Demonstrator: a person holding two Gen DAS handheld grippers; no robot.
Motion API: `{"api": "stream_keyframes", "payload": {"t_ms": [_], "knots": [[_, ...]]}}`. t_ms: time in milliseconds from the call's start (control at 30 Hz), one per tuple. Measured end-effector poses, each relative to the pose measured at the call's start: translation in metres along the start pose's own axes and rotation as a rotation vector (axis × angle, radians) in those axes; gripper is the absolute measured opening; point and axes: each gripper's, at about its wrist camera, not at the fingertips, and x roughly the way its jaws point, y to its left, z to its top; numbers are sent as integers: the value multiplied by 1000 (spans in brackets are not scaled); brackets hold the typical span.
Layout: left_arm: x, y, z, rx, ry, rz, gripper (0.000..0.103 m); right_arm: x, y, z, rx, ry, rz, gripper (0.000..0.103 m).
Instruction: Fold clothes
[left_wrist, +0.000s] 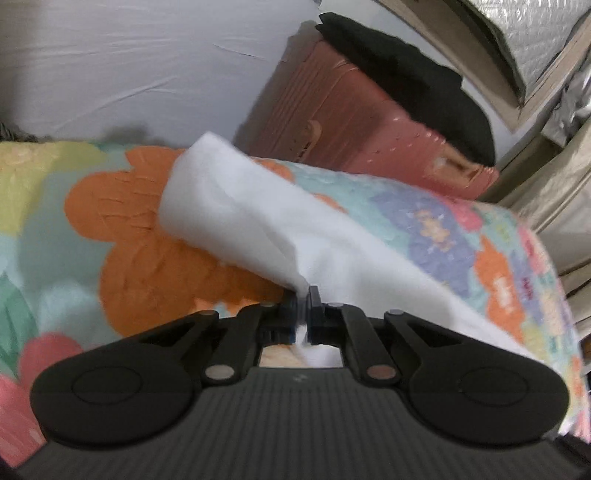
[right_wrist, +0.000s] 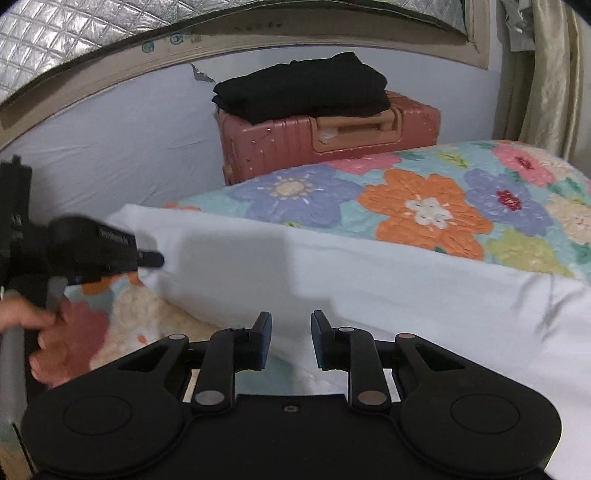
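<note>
Floral quilt (right_wrist: 428, 210) under white garment (right_wrist: 332, 280); pink suitcase (right_wrist: 332, 144) behind.

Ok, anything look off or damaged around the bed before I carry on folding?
Only the wall: a torn, peeling patch sits just under the window frame, left of the black clothes stacked on the suitcase. The white garment on the floral bedspread looks fine, just rumpled where the left tongs pinch it.

Home bedroom, evidenced by bed with flower-patterned quilt (right_wrist: 424, 206), pink suitcase (right_wrist: 280, 147) against pale wall bearing folded black clothes (right_wrist: 303, 92), and curtain (right_wrist: 546, 74) beside foil-covered window (right_wrist: 55, 29).
</note>
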Motion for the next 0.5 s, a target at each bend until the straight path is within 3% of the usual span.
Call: {"api": "stream_keyframes", "payload": {"t_ms": [67,233,267,400,500], "knots": [[-10,-12,0,-6,-8,-124,4,-10,-14,-1,55,-18,-10,39],[-22,-60,-20,6,37,-384,4,-52,-71,-12,414,-108,-55,40],[-25,-76,-30,21,50,-437,4,-60,-77,-14,405,-111,-92,40],[-53,-164,-98,418,80,-454,4,-90,-100,-21,327,-104,-251,40],[-55,-193,-141,527,166,-513,4,-112,-123,-31,359,-96,-316,40]]}}
